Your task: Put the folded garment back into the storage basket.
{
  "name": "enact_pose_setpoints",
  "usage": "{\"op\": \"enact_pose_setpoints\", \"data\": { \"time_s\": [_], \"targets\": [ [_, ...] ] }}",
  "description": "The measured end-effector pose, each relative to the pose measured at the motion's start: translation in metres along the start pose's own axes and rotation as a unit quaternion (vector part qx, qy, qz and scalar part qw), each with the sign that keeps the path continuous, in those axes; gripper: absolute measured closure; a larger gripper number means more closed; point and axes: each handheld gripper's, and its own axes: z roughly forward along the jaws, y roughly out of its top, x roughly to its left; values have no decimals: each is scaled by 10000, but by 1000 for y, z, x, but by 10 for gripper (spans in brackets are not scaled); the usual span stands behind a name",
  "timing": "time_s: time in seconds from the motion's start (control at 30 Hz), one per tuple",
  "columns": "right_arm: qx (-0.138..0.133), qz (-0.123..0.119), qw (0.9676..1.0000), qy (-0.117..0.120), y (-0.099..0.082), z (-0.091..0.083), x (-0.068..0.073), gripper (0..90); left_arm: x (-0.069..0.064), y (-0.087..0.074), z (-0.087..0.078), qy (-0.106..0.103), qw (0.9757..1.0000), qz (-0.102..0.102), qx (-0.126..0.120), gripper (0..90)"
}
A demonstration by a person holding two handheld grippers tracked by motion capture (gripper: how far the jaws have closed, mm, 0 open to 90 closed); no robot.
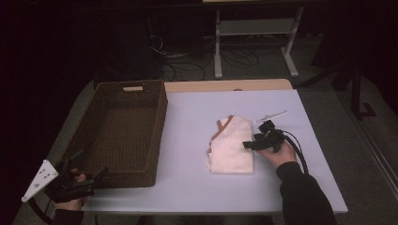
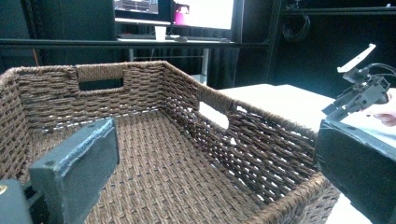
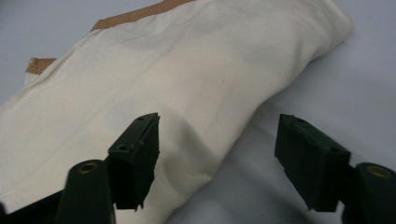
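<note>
A: Where the cloth and basket?

B: Folded cream cloth with brown trim (image 1: 232, 145) lying flat at the centre-right of the pale counter (image 1: 187, 183); dark brown woven rectangular basket (image 1: 119, 136) well apart at the left, empty.

A: And the grippers?

B: Right gripper (image 3: 217, 158) with jaws spread wide, straddling the cloth's thick folded edge (image 3: 233, 130), gripping nothing; left gripper (image 2: 210, 163) also spread wide, hovering at the basket's near corner, empty.

A: Handling?

B: Likely soft, light and floppy; best pinched at the thick fold so the layers lift together; probably prone to unfolding or sagging if caught by one layer.

A: Room to move?

B: Bare counter between cloth and basket; basket walls to clear; counter's near edge close below both hands.
</note>
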Motion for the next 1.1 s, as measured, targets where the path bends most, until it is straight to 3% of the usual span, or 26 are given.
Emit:
{"op": "enact_pose_setpoints", "data": {
  "time_s": [0.27,0.4,0.43,0.53,0.6,0.9,1.1],
  "targets": [
    [-63,73,10000,11,1,3,2,530,0,0,0,3,10000,-1,-4,0],
    [-25,62,9996,-291,2,6,6,666,0,0,0,3,10000,-6,-11,0],
    [-25,62,9996,-291,2,6,6,666,0,0,0,2,10000,-5,-10,0],
    [-124,268,9985,-468,4,3,6,791,0,0,0,-2,10000,-8,-13,0],
    [-93,346,9985,-422,4,2,6,858,0,0,0,-6,10000,-11,-15,0],
    [-194,264,9976,-610,10,-3,13,875,0,0,0,-9,10000,-13,-17,0],
    [-120,293,9980,-543,17,-8,16,878,0,0,0,-7,10000,3,-3,0]
  ]
}}
